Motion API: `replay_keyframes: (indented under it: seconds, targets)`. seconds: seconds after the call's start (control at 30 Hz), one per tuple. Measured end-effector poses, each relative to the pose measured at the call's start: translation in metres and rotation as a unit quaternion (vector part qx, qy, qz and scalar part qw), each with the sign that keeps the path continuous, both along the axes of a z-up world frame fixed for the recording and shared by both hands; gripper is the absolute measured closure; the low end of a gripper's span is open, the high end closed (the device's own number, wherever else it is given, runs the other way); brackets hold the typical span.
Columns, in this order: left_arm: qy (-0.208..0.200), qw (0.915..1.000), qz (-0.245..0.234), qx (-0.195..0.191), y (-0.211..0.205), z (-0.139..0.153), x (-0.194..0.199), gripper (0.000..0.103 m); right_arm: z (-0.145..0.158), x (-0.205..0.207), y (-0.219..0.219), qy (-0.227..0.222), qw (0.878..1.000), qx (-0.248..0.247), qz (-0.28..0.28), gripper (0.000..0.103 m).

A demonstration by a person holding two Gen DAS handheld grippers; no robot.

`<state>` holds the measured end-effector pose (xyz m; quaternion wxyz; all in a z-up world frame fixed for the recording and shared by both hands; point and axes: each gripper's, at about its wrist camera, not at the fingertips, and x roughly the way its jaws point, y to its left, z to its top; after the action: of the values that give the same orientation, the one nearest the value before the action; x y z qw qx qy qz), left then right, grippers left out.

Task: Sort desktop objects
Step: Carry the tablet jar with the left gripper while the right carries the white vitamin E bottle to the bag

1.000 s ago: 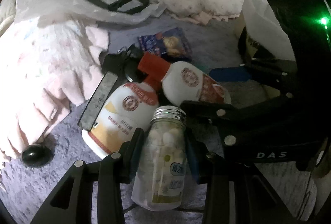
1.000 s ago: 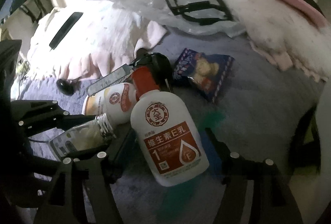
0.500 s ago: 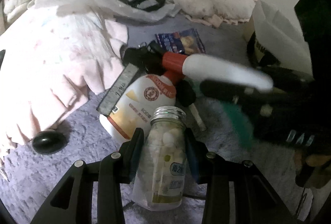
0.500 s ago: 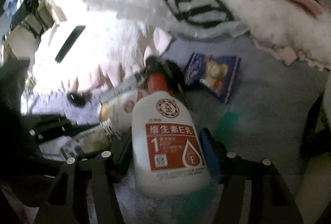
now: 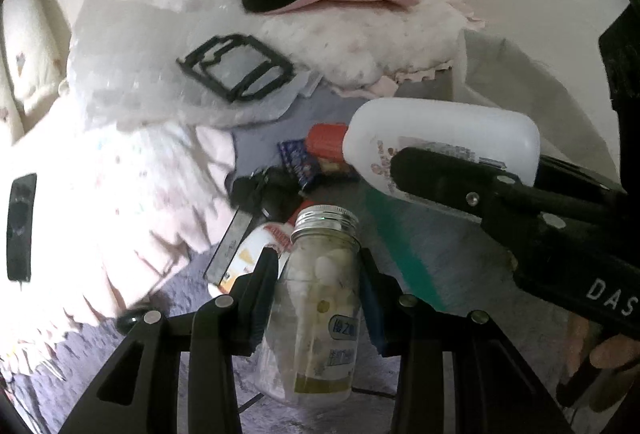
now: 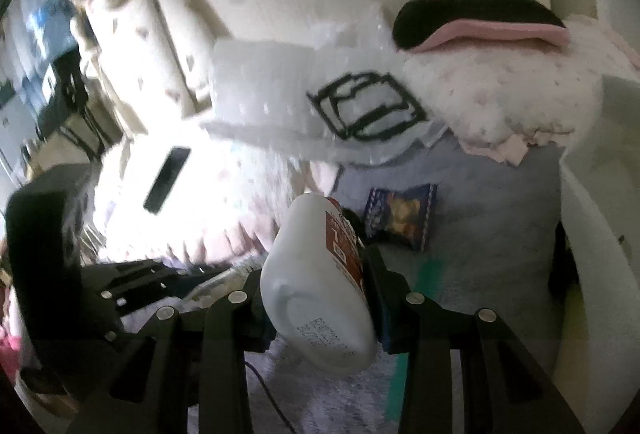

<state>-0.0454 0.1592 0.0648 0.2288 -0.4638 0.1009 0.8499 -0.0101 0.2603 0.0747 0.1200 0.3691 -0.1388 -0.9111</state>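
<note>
Left gripper (image 5: 318,270): fingers pinch a clear pill jar (image 5: 320,298) with a silver screw cap, held upright above the purple carpet-like surface (image 5: 460,246).

Right gripper (image 6: 316,282): fingers have just been closing and now clamp a white lotion bottle (image 6: 320,286) with a red label, tilted, base toward the camera, lifted off the surface. Its red cap (image 5: 326,141) shows in the left view.

Below: a second white bottle (image 5: 256,254), a black clip-like object (image 5: 266,189) and a blue snack packet (image 6: 402,215) lie near pink frilled bedding (image 5: 120,193).
</note>
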Motion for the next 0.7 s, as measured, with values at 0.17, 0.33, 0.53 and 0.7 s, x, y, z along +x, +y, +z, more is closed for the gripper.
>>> replay_keyframes:
  seconds: [0.17, 0.33, 0.53, 0.7]
  targets:
    - [0.012, 0.9998, -0.015, 0.009, 0.020, 0.022, -0.001, 0.066, 0.020, 0.009, 0.022, 0.011, 0.999, -0.002, -0.044, 0.066]
    - [0.033, 0.9980, -0.053, -0.010, 0.053, 0.047, -0.002, 0.066, 0.038, 0.025, 0.062, 0.020, 0.994, -0.026, -0.105, 0.066]
    - [0.047, 0.9945, -0.093, -0.008, 0.099, 0.075, -0.005, 0.066, 0.059, 0.050, 0.106, 0.049, 0.983, -0.048, -0.172, 0.065]
    - [0.057, 0.9883, -0.141, -0.009, 0.152, 0.094, -0.008, 0.066, 0.074, 0.076, 0.141, 0.075, 0.967, -0.059, -0.236, 0.065]
